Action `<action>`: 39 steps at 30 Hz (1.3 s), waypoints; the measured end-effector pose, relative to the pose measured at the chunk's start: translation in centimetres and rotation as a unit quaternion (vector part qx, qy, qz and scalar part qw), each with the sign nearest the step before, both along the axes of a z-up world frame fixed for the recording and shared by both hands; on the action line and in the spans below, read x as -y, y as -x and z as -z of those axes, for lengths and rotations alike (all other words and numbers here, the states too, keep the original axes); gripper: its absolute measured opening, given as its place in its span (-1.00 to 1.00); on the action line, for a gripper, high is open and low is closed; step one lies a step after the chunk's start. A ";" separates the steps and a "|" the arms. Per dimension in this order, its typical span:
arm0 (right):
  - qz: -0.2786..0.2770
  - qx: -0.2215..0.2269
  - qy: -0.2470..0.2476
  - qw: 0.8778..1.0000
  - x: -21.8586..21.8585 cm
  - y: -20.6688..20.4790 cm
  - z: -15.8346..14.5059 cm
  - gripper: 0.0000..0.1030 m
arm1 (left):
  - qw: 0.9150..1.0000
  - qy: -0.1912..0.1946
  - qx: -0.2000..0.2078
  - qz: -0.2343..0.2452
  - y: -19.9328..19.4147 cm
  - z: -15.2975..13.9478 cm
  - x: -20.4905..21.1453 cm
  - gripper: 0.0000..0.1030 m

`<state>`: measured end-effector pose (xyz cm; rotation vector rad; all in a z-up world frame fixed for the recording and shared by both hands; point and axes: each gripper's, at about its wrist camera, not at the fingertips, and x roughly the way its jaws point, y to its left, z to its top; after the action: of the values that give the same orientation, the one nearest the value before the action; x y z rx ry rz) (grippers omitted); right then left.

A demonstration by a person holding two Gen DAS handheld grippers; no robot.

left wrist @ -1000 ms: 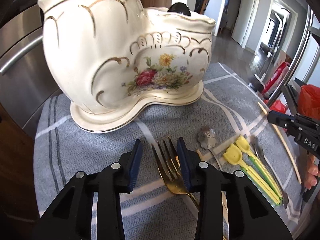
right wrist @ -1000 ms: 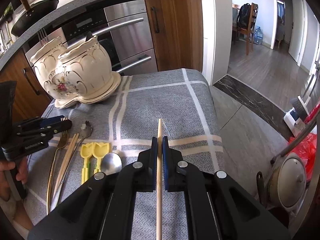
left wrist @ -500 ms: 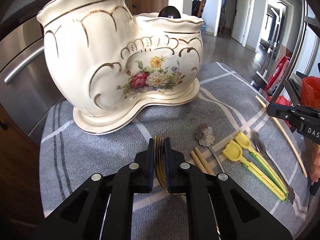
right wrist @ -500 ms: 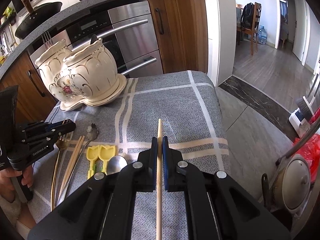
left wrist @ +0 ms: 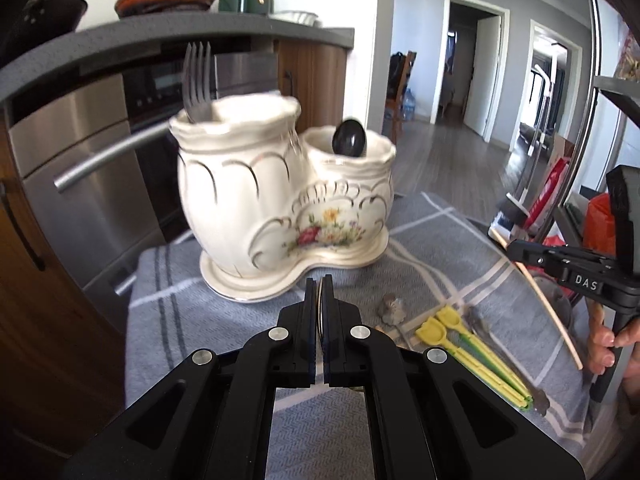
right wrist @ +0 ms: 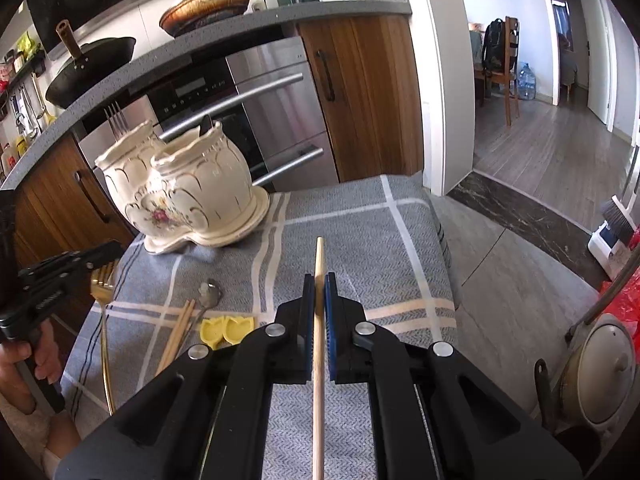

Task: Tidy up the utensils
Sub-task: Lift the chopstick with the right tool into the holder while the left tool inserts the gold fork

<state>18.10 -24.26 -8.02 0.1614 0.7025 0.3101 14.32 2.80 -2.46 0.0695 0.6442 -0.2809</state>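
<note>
The left gripper (left wrist: pixel 319 300) is clamped on a gold fork (right wrist: pixel 102 280), pinched edge-on between its blue pads; from the right wrist view the fork's tines sit just below the gripper tip and its long thin handle trails down over the grey checked cloth (right wrist: pixel 352 232). The right gripper (right wrist: pixel 319 296) is closed on a pale wooden chopstick (right wrist: pixel 319 344), which runs straight along the gap and pokes out past the fingertips.

The holder (left wrist: pixel 280 204) is a cream ceramic double pot with gilt scallop lines and a painted flower spray, standing on the cloth's far left. A silver fork (left wrist: pixel 197 80) stands in its taller compartment; a black spoon (left wrist: pixel 349 138) in the lower one.

Lying on the cloth: two more chopsticks (right wrist: pixel 176 336), a flower-headed spoon (right wrist: pixel 210 294) (detail blurred), and two yellow scoops (left wrist: pixel 444 326).
</note>
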 end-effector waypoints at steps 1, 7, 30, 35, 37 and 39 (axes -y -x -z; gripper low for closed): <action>-0.001 0.004 -0.003 1.000 -0.1 0.1 -0.2 -0.91 | 1.000 -0.004 0.013 -0.002 0.5 -0.6 -0.2 -0.95; 0.001 0.039 -0.012 0.999 -0.8 1.1 -1.8 -0.91 | 0.997 -0.015 0.068 -0.019 1.7 -4.0 -0.2 -0.96; -0.018 0.206 -0.044 0.977 -6.8 -4.2 -12.4 -0.91 | 0.972 -0.100 0.212 -0.012 2.2 -16.1 -2.1 -0.96; -0.024 0.236 -0.052 0.970 -8.6 -6.9 -14.3 -0.91 | 0.964 -0.131 0.231 -0.024 0.0 -19.0 -2.6 -0.96; -0.026 0.236 -0.060 0.970 -9.1 -8.3 -14.7 -0.91 | 0.962 -0.128 0.239 -0.032 -0.9 -20.5 -3.1 -0.96; -0.027 0.237 -0.070 0.969 -9.2 -9.2 -15.1 -0.91 | 0.958 -0.132 0.252 -0.043 -1.3 -21.6 -3.4 -0.96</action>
<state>27.34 -15.04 7.05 0.1935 0.2102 0.4319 15.65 6.16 19.11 0.3571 0.1709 -0.0837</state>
